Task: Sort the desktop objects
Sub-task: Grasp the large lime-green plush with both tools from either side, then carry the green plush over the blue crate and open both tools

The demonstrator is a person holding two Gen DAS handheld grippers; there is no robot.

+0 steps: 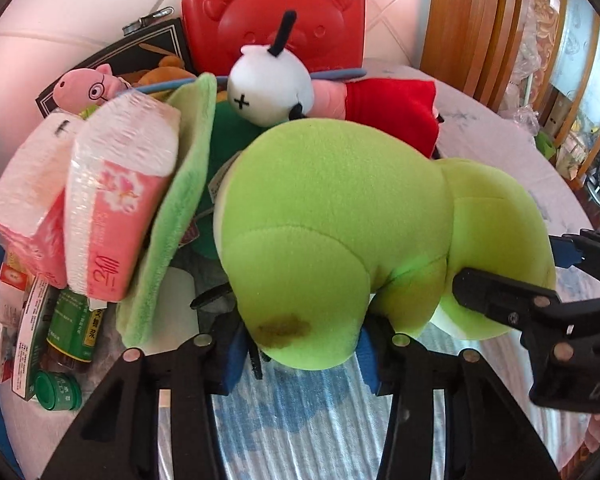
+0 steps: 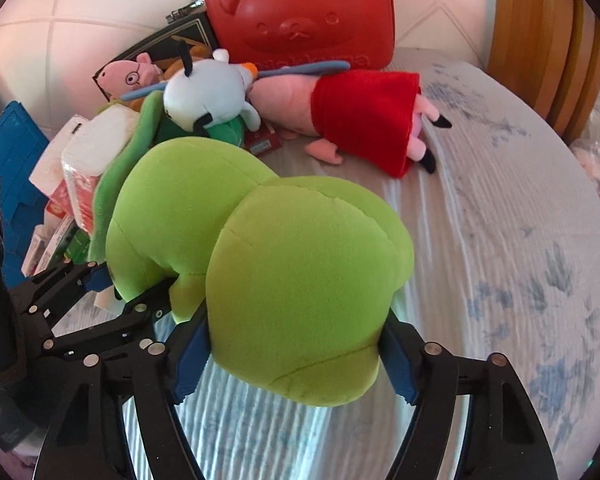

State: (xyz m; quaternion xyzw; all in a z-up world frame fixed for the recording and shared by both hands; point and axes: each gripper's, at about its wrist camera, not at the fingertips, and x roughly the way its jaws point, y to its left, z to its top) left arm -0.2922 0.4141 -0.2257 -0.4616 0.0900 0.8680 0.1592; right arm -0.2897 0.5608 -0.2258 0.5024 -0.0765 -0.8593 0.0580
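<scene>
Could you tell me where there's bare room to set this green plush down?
Free: the sheet right of the green plush, below the red-dressed pig. Crowded: the left, with tissue packs, boxes and bottles.

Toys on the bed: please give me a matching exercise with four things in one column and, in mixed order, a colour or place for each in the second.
1. green plush toy
2. bear-face case
3. pig plush
4. tissue packs

a. red, standing at the back
b. between both grippers
c. left side, wrapped in plastic
d. lying down, red dress

Pairs: 1-b, 2-a, 3-d, 4-c
</scene>
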